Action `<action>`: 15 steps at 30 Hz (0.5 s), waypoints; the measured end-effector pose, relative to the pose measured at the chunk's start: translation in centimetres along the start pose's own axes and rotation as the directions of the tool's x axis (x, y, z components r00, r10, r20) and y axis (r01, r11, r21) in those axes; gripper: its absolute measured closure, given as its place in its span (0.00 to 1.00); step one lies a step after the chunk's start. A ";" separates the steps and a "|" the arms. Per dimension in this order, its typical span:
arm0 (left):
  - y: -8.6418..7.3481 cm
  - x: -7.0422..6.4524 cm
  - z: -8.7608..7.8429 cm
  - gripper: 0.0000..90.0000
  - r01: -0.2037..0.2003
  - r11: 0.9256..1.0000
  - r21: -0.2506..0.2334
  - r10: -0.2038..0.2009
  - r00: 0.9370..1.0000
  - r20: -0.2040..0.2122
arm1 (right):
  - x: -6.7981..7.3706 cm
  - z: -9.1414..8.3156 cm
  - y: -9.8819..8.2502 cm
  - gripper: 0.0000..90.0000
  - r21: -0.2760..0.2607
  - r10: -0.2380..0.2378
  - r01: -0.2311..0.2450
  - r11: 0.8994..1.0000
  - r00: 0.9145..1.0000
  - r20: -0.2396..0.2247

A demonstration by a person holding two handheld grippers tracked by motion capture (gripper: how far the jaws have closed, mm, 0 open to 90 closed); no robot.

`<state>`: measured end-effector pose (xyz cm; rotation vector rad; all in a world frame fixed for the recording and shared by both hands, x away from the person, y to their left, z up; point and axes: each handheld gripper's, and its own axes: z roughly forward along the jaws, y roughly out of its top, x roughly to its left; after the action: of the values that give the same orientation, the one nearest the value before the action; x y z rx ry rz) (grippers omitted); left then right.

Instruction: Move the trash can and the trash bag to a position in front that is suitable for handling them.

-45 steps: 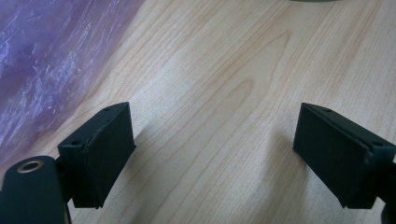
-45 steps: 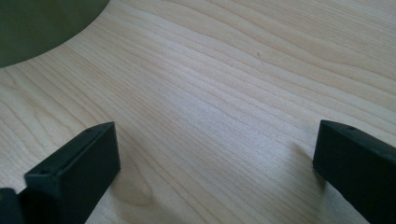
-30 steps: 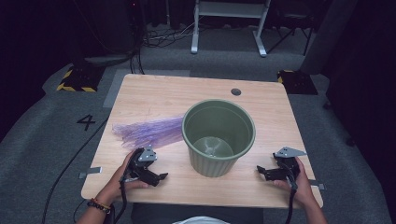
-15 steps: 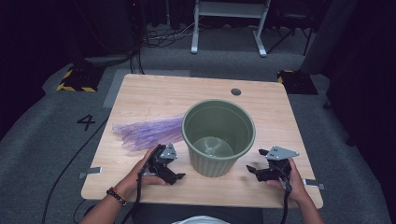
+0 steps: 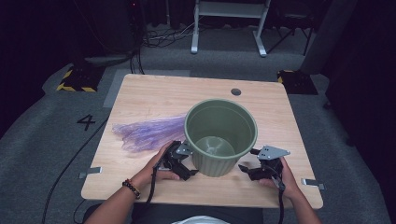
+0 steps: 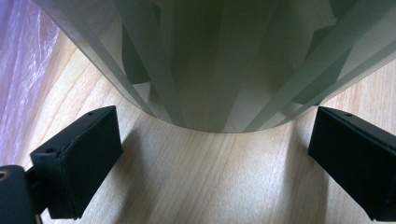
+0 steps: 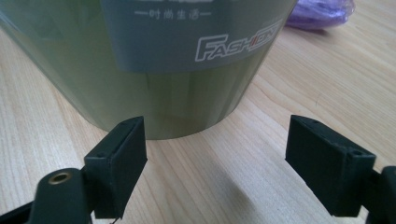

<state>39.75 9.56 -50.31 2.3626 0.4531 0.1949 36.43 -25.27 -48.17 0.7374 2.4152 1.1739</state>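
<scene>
Green bin [image 5: 220, 136] stands upright near the table's [image 5: 140, 93] middle, mouth up. My left gripper [image 5: 180, 161] sits low at the bin's base on its left, jaws spread wide, nothing pinched; bin wall just ahead of the pads [image 6: 79, 158]. My right gripper [image 5: 254, 169] is at the bin's right base, jaws wide though they have just been closing slightly, nothing between them. Purple plastic bag [image 5: 147, 130] lies flat, left of the bin, touching it.
</scene>
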 end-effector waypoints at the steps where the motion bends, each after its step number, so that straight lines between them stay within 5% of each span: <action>1: 0.1 0.0 0.1 0.03 0.004 1.000 -0.004 -0.004 1.000 -0.001 | 0.0 0.0 -0.1 0.23 0.001 -0.002 0.002 1.000 1.000 -0.001; 15: 2.2 0.3 2.1 0.03 0.013 1.000 -0.002 -0.013 1.000 -0.007 | 0.2 0.8 -0.7 0.23 0.040 -0.002 0.001 0.999 1.000 0.018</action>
<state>41.18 6.86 -50.30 2.3572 0.4712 0.1981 36.51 -25.00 -49.21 0.7547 2.4311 1.1162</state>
